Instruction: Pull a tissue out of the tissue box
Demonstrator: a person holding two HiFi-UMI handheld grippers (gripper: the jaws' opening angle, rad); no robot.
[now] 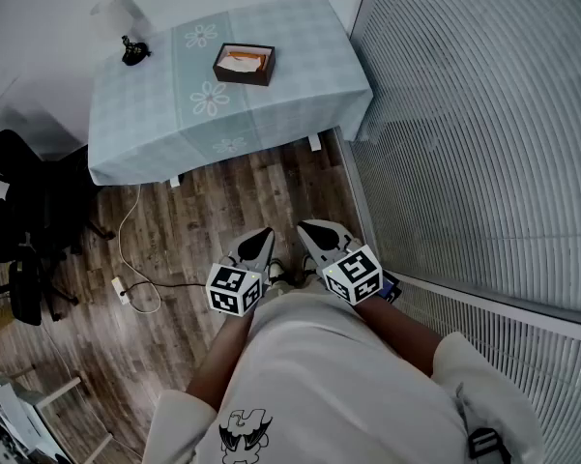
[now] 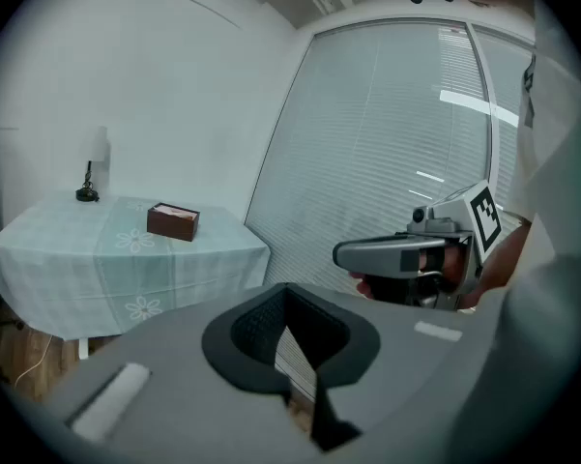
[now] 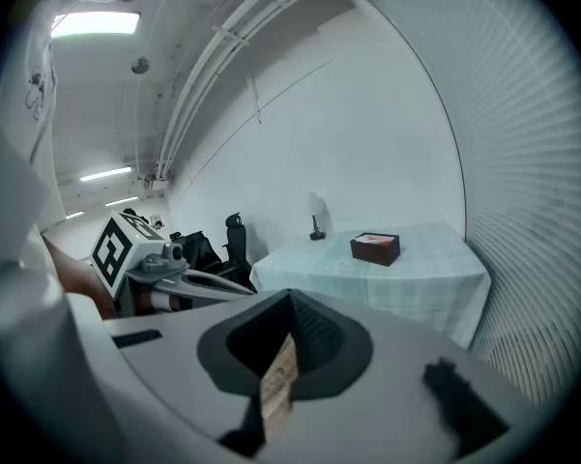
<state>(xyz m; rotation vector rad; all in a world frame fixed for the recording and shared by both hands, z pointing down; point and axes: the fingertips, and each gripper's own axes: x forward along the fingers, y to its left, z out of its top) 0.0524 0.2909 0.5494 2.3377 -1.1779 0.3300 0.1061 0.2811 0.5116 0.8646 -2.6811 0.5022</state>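
Observation:
The brown tissue box stands on a table with a pale flowered cloth, far ahead of me across the wooden floor. A light tissue shows in its open top. It also appears small in the left gripper view and the right gripper view. Both grippers are held close to the person's body, side by side and pointing toward the table. The left gripper has its jaws together with nothing between them. The right gripper is likewise shut and empty.
A small dark object and a white lamp sit at the table's far left corner. Black chairs crowd the left side. A power strip with its cable lies on the floor. Slatted blinds line the right.

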